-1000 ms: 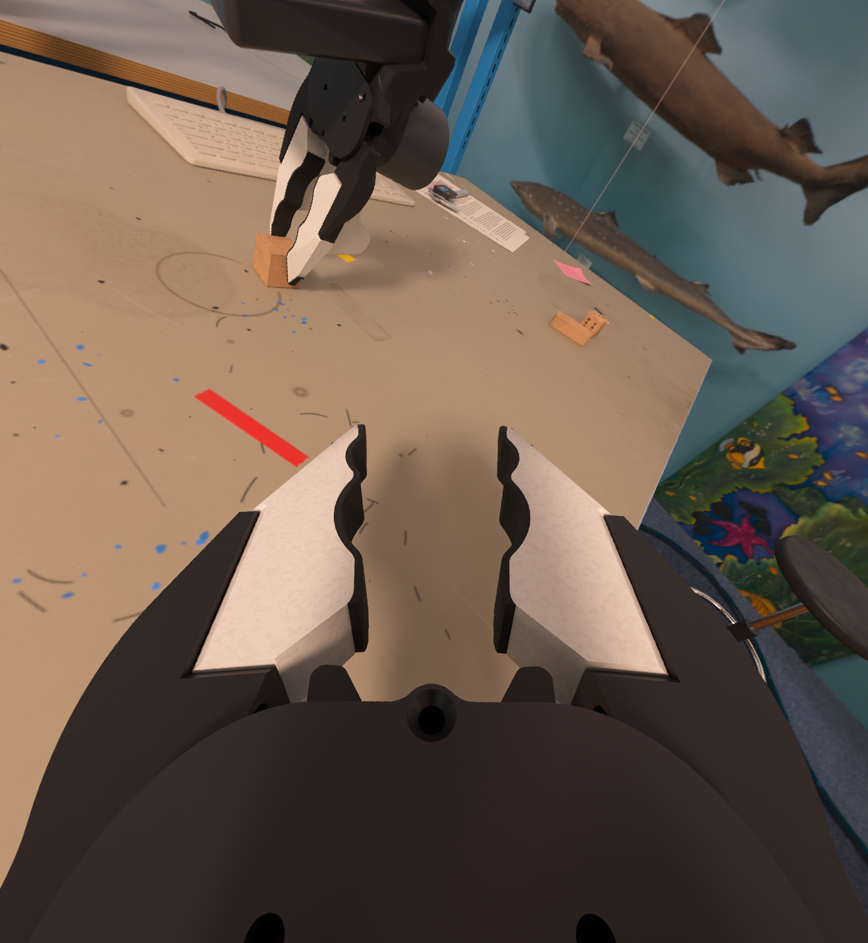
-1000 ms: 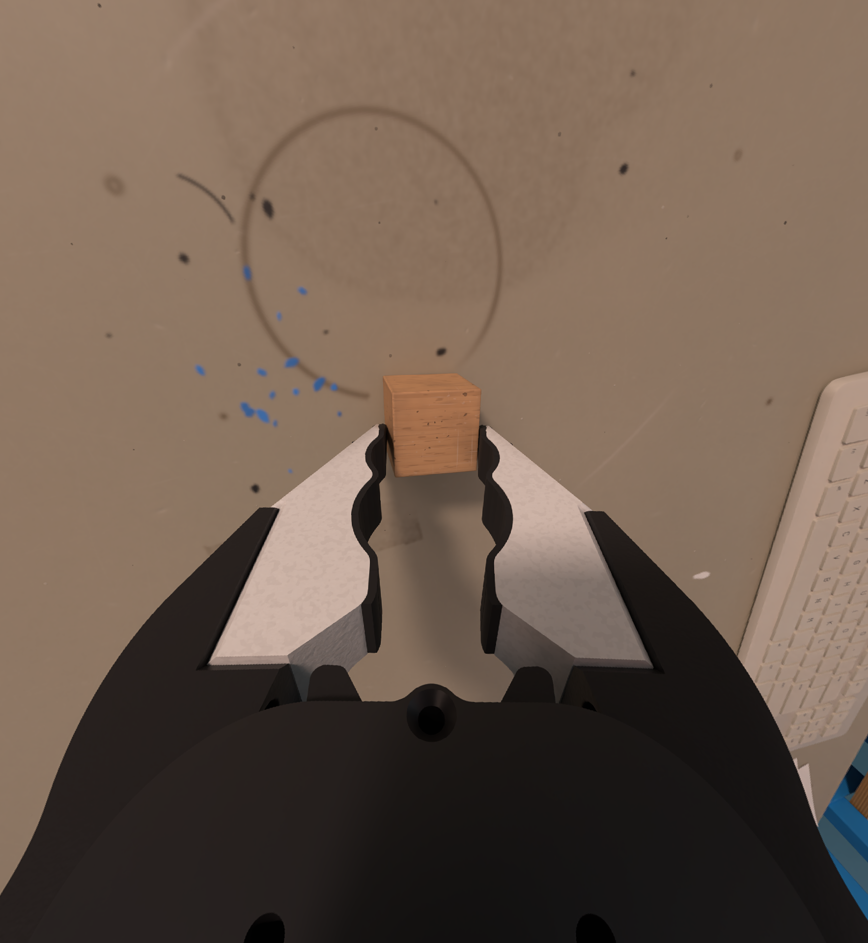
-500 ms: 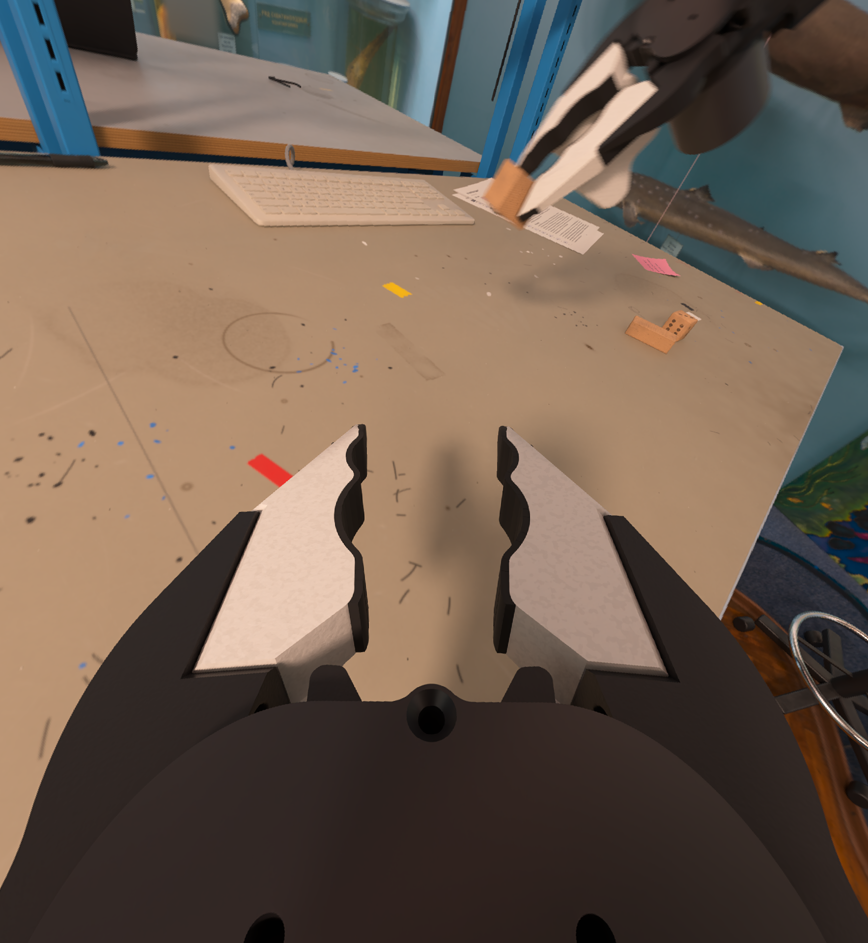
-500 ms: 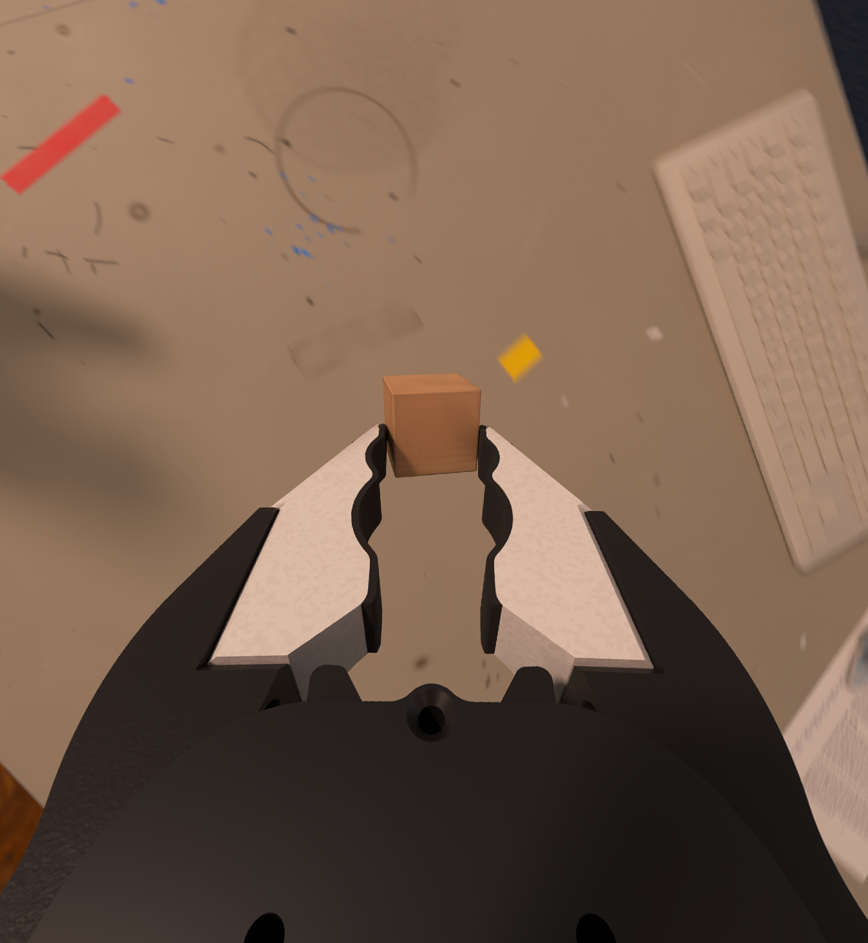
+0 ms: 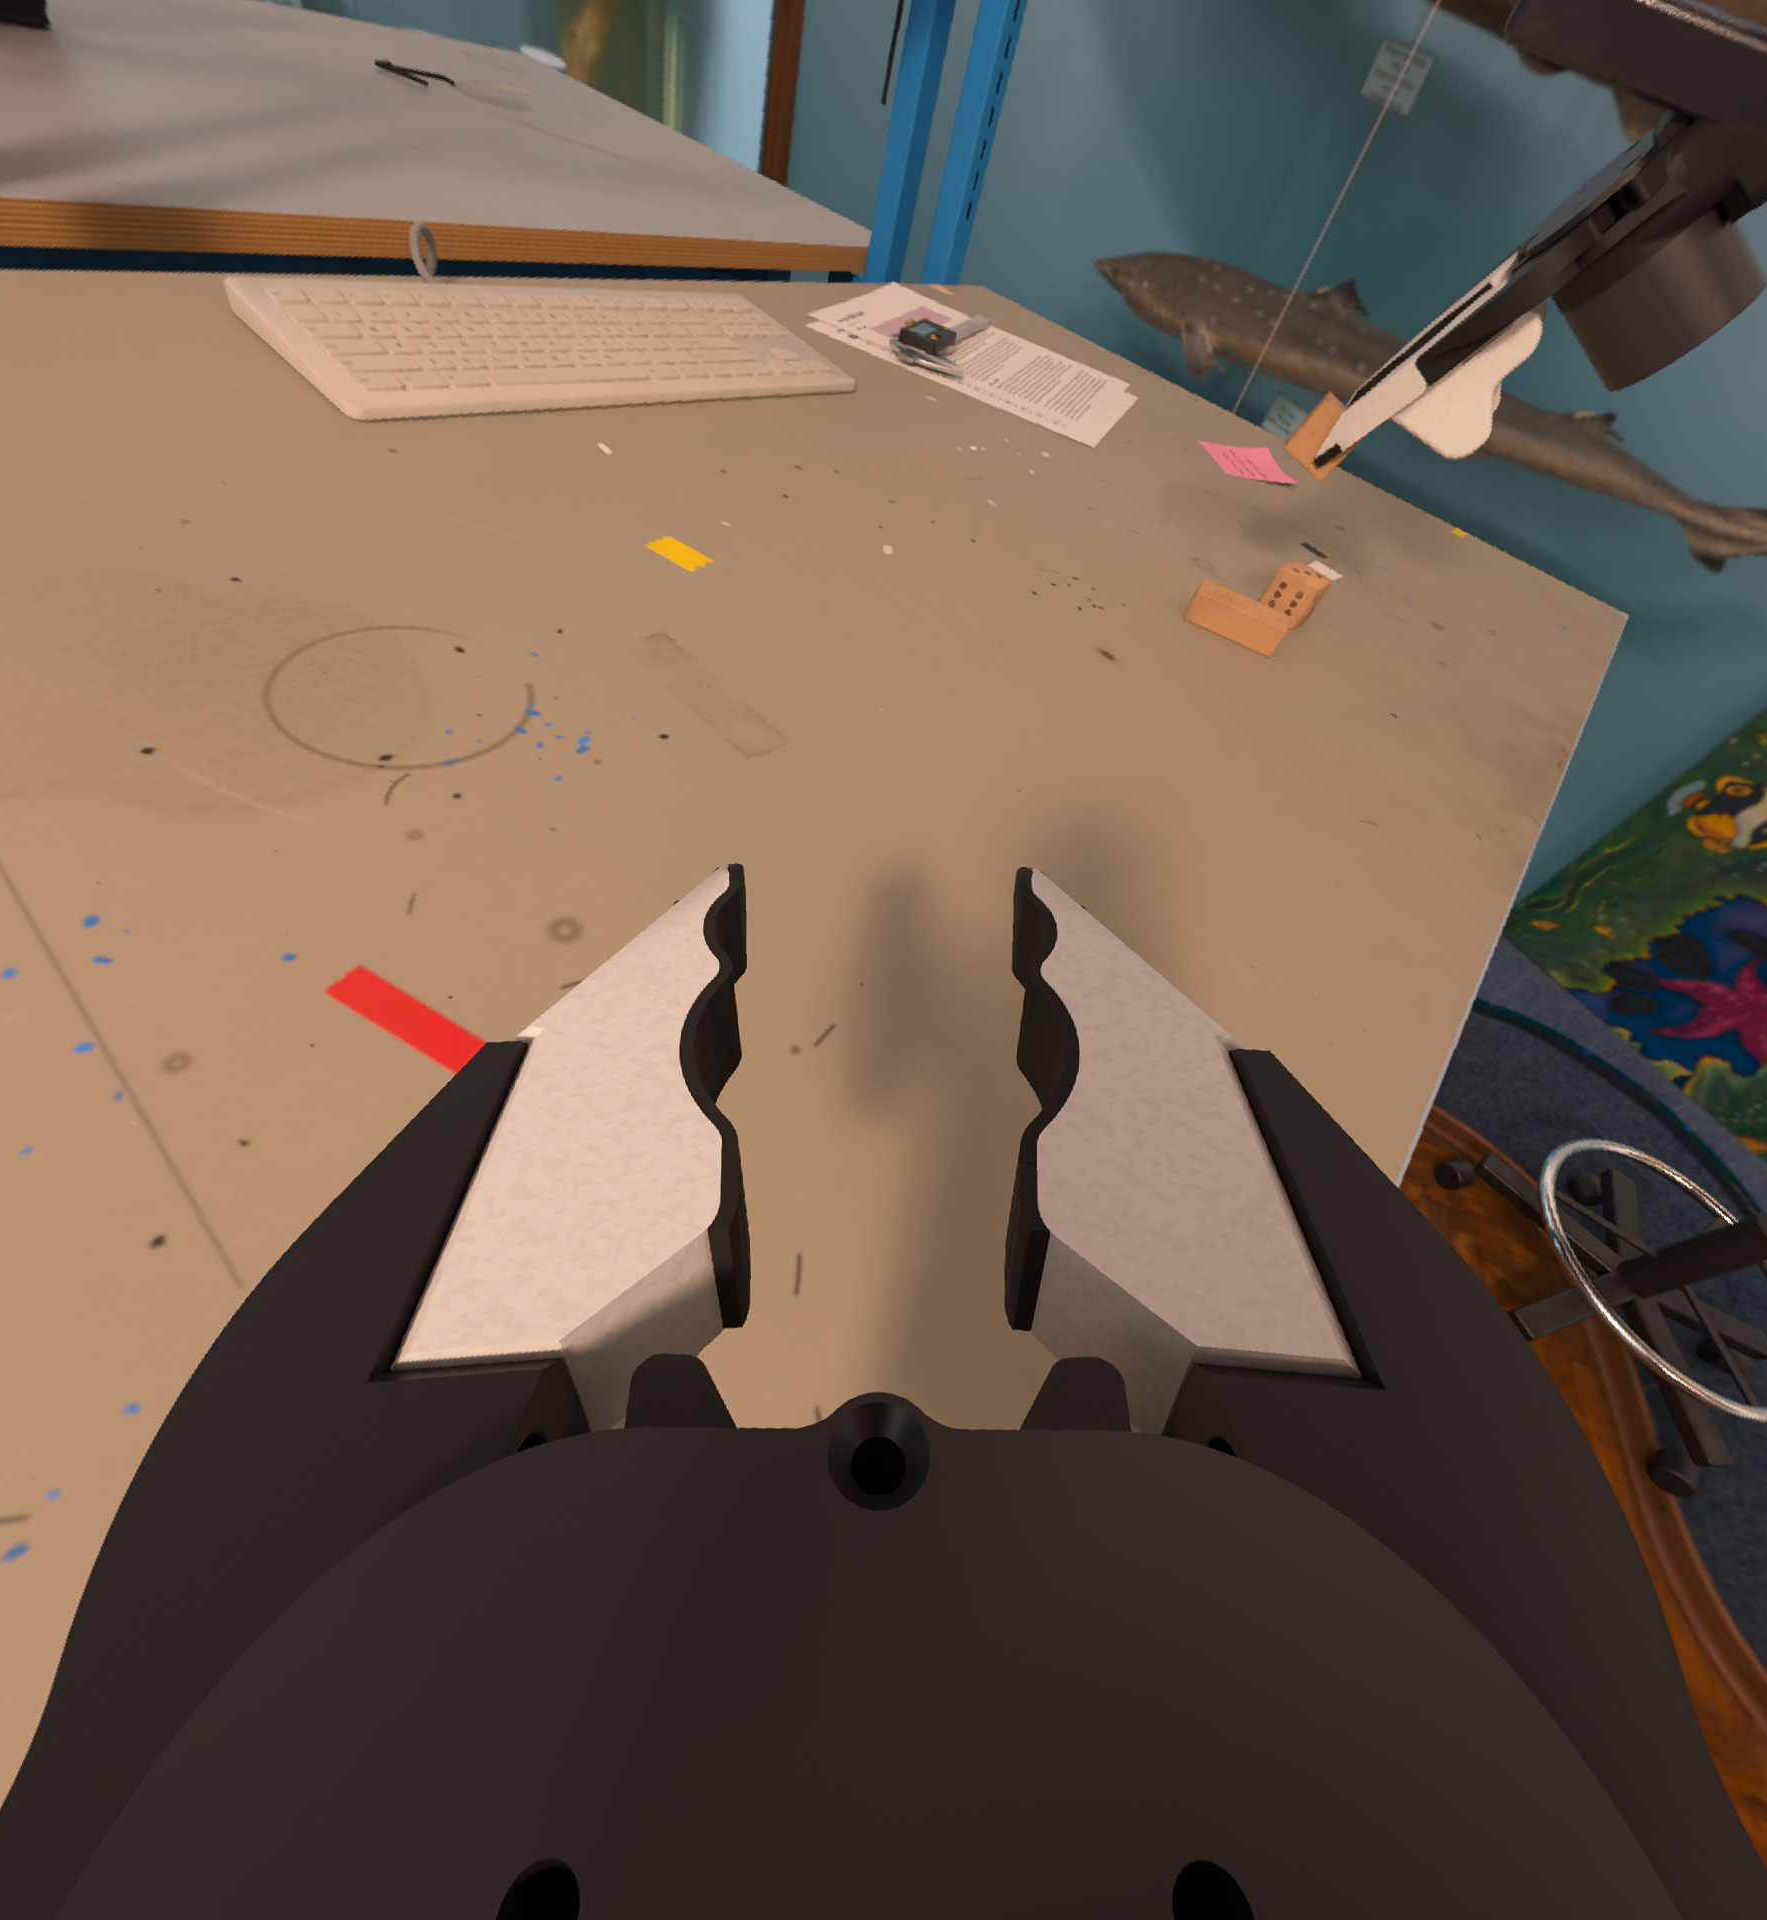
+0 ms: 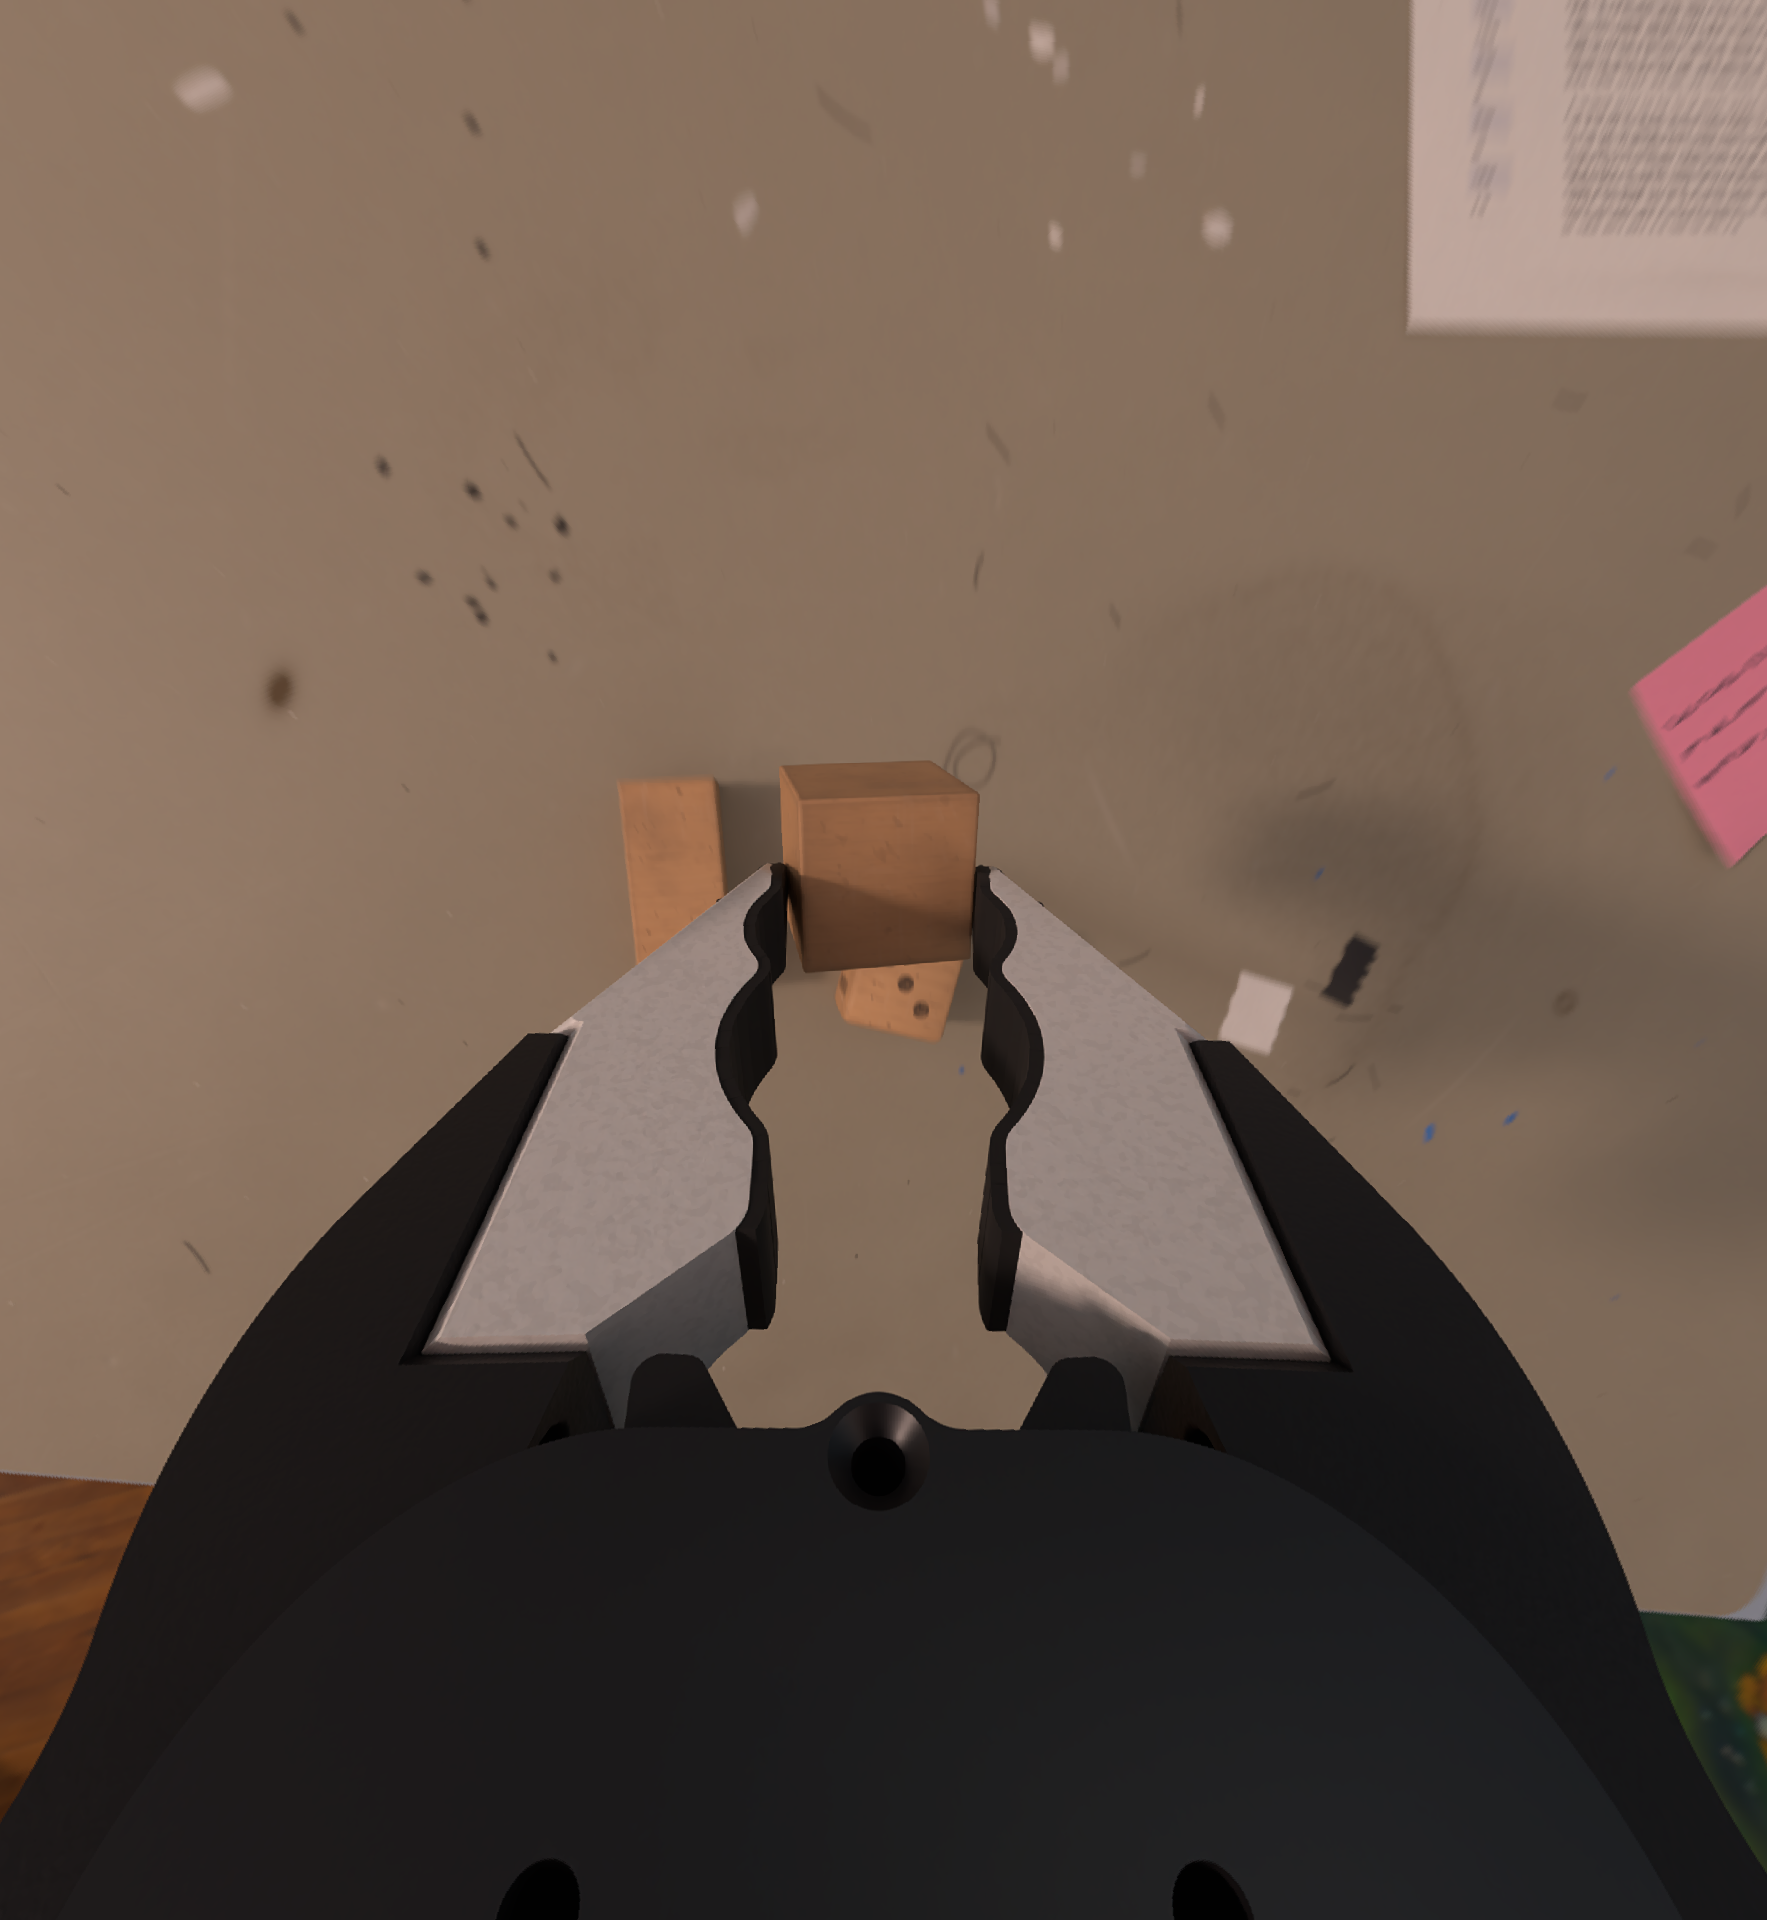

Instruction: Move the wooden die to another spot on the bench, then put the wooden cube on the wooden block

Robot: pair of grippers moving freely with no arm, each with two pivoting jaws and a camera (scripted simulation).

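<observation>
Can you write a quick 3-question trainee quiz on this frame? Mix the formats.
1. True or false: the right gripper holds the wooden cube in the air above the bench.
2. Multiple choice: what lies right beside the wooden block? A) the keyboard B) the wooden die C) the red tape strip
3. Fill in: the left gripper is ____ and holds nothing.

Key: 1 true; 2 B; 3 open
</observation>
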